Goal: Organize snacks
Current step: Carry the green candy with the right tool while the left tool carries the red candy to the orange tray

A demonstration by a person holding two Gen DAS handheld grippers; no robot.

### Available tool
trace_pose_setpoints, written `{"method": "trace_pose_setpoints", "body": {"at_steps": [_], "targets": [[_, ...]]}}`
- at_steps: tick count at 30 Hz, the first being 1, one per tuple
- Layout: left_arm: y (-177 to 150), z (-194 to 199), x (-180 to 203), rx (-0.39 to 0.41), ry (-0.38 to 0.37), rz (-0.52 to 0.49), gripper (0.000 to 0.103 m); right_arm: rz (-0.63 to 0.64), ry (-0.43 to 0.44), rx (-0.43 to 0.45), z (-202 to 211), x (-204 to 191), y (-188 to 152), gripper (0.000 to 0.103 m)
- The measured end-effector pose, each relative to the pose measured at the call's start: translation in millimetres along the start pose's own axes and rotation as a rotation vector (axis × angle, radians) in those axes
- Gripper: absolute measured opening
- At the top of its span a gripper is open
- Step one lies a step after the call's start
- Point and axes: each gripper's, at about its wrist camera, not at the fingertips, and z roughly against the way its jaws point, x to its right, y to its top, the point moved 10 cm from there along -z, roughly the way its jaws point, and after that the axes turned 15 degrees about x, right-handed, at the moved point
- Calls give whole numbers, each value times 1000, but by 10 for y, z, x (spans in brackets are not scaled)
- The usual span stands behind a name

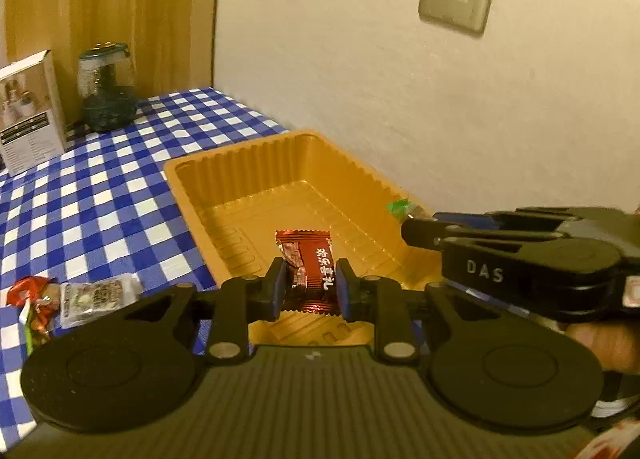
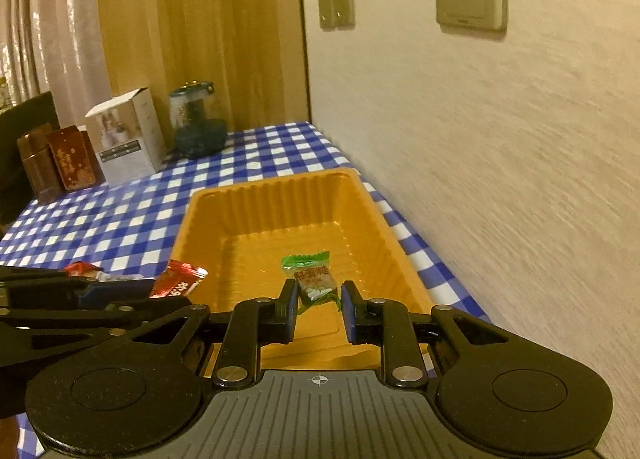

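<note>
Left gripper [image 1: 310,287] jaws pinch red candy [image 1: 306,273] mid-wrapper; right gripper [image 2: 318,309] jaws pinch green candy [image 2: 314,285], tray [image 2: 208,203] at 12 o'clock. Both look light, crinkly, slippery; grip the body, not the wrapper ends.

- The left gripper [image 1: 311,287] clamps a red-brown wrapped candy [image 1: 308,273] between its blue pads [image 1: 279,291], held over the near end of the orange plastic tray [image 1: 240,175].
- At three o'clock the right gripper [image 1: 416,233] reaches in over the tray's right rim, a green wrapper [image 1: 398,208] showing at its tip.
- At nine o'clock, two more wrapped snacks [image 1: 80,299] lie on the blue checked tablecloth [image 1: 100,195].
- Toward ten o'clock stand a white carton [image 1: 30,111] and a glass jar [image 1: 106,91].
</note>
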Motion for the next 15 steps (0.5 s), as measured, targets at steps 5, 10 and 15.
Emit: {"method": "trace_pose_setpoints", "body": {"at_steps": [5, 10, 15], "targets": [[-52, 28, -51, 2, 25, -22, 30, -12, -2, -7, -11, 53, -20, 23], [-100, 153, -142, -1, 50, -4, 30, -20, 5, -15, -7, 57, -44, 23], [-109, 227, -195, -5, 64, 15, 30, -21, 16, -16, -4, -17, -34, 24]]}}
